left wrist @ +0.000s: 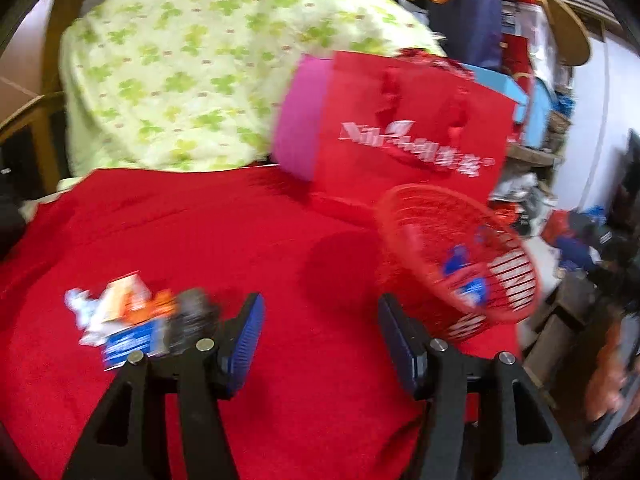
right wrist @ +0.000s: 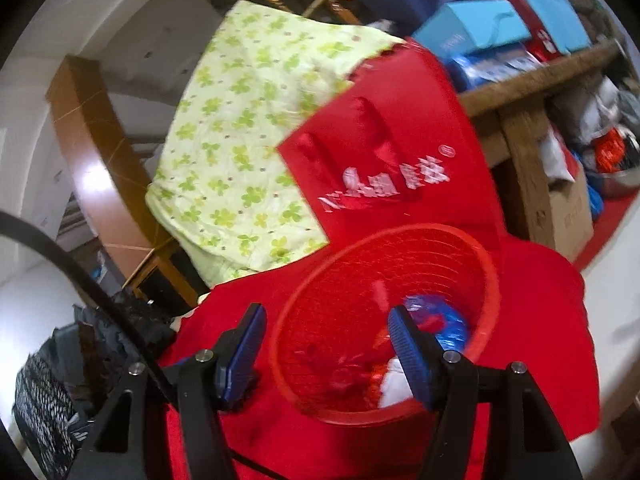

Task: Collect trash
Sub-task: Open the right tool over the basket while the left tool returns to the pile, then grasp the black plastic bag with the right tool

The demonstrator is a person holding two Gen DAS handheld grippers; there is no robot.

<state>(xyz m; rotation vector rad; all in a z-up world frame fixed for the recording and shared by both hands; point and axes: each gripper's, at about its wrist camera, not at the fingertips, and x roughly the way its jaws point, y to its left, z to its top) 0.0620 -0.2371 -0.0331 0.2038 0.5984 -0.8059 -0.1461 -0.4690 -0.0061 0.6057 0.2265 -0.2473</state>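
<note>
Wrappers are lying at near left on the red-covered table. The left tool is hovering released, nothing between its jaws. At right, the right tool is gaping empty over the red basket holding trash.

Bright indoor light; motion blur; fisheye-warped edges.

The red bag is displaying white printed lettering, beginning "Nll", with blurred characters following; none of the rest is reading clearly.
</note>
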